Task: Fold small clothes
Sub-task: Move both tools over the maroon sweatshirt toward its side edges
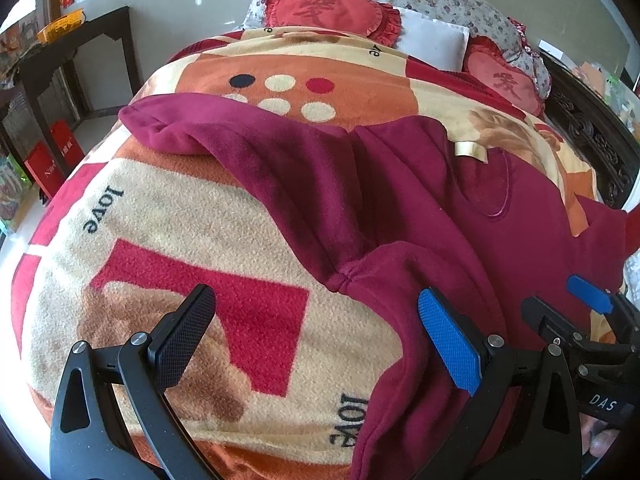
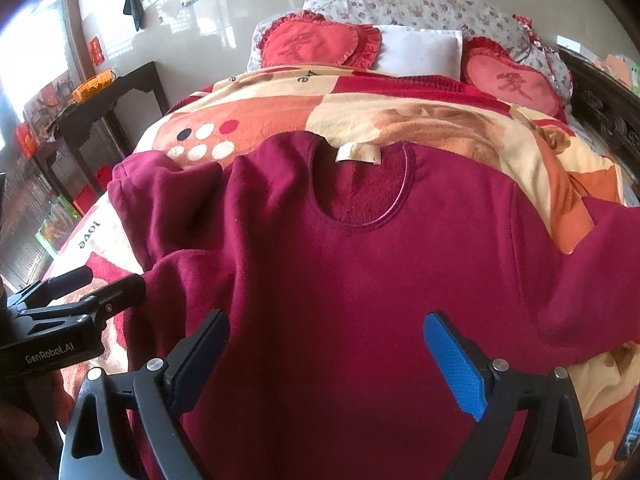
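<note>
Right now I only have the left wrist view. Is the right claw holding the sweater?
Observer: No. The right claw is open, with the pads wide apart over the sweater and nothing pinched.
Operator: Sleeve on that side?
Observer: That sleeve lies spread out sideways across the blanket, unfolded.
Operator: Cloth between the pads flat?
Observer: Yes, the chest there looks smooth, with no fold made yet.
</note>
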Tool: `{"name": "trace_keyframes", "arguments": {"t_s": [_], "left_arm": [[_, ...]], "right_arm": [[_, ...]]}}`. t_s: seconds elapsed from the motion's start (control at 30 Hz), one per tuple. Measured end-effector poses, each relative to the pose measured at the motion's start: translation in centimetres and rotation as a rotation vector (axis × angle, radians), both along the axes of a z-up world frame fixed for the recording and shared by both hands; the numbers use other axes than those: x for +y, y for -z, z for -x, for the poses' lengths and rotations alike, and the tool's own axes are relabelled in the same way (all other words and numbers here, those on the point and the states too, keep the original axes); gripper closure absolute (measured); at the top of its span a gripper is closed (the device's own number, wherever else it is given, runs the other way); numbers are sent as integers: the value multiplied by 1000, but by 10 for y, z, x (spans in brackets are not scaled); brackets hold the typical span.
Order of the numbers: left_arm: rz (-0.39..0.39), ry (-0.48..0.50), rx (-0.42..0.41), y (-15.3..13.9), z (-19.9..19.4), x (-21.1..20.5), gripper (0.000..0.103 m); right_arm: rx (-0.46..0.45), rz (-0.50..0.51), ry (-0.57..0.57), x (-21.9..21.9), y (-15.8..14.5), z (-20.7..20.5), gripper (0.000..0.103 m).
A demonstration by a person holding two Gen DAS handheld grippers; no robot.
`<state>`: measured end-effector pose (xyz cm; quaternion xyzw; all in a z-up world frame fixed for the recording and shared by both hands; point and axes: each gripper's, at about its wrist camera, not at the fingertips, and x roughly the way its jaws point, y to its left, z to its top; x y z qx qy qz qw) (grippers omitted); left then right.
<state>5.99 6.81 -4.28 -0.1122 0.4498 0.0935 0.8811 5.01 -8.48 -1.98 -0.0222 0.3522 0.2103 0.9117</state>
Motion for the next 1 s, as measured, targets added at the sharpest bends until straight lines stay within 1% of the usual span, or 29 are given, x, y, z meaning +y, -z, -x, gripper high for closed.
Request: {"name": "trace_keyframes", "arguments": {"t_s": [0.23,0.4,1.0], "left_arm": [[-2,-5,1,0,0,1,1],[4,-9,2,0,0,3,1],[7,-26,0,-1,-2,9,1]], "right_arm": [[18,-9,-4,1,3,1,6],[7,17,-6,5,4,3,6],[17,19,-28,16,6,1,6]]}}
